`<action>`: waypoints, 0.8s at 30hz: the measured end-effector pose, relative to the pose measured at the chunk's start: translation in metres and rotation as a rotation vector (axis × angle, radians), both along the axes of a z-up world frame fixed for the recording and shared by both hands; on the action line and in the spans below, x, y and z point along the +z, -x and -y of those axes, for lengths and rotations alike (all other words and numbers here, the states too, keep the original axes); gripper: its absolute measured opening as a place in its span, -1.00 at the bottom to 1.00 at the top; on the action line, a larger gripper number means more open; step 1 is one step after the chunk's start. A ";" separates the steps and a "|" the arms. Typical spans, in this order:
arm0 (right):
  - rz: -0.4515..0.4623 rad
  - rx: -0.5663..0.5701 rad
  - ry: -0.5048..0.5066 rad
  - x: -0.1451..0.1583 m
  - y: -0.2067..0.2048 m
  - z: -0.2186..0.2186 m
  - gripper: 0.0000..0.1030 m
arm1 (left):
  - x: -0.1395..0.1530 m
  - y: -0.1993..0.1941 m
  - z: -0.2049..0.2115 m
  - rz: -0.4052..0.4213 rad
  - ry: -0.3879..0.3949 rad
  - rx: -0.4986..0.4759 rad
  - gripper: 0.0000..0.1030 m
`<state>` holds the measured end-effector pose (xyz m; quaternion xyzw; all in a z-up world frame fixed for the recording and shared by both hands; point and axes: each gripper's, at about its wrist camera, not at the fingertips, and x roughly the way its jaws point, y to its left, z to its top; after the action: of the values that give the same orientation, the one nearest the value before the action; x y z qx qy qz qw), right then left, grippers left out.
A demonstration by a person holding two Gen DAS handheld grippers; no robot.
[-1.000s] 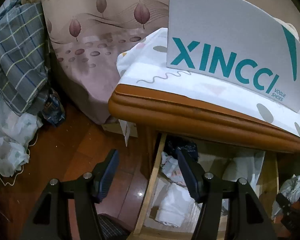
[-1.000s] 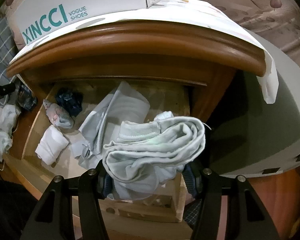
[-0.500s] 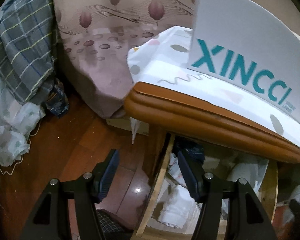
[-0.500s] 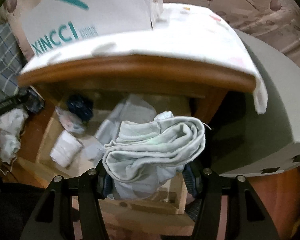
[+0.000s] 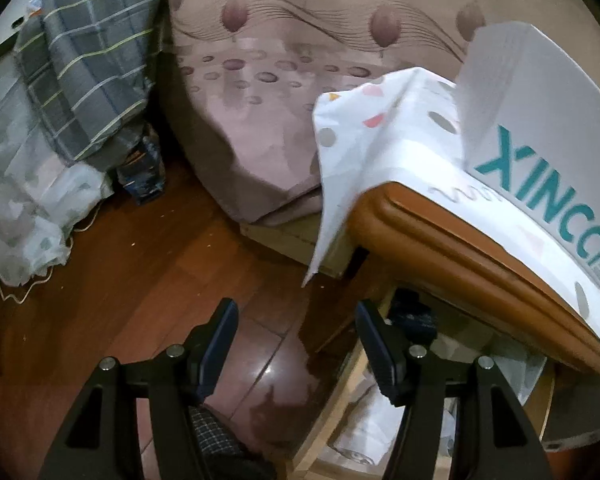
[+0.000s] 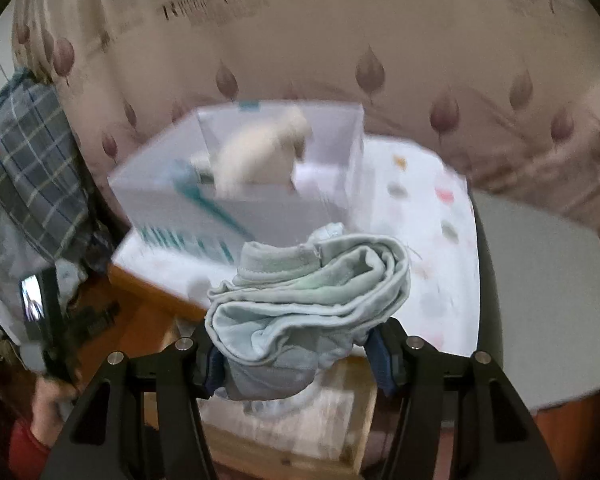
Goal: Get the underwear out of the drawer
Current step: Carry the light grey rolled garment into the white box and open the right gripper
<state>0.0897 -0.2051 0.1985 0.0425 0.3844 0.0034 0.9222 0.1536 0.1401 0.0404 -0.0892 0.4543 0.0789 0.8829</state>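
Observation:
My right gripper is shut on a bundle of pale blue-grey underwear and holds it up above the open wooden drawer, level with the nightstand top. My left gripper is open and empty, over the wood floor to the left of the drawer. White and dark clothes lie in the drawer, mostly hidden under the nightstand top.
A white XINCCI shoe box stands on a patterned cloth on the nightstand; it is open on top in the right wrist view. A mauve bed lies behind. Plaid and pale bedding is piled at the left.
My right gripper has risen with the underwear from drawer level to above the nightstand top. My left gripper has swung left, away from the drawer, and stayed open.

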 end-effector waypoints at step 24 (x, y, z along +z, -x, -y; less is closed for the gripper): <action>-0.062 0.090 0.066 0.015 -0.175 -0.085 0.05 | 0.000 -0.003 -0.017 -0.006 0.011 0.057 0.22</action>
<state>0.2650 -0.1206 0.2132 -0.0055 0.4141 0.0309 0.9097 0.1571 0.1576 0.0406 -0.1070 0.4549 0.1019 0.8782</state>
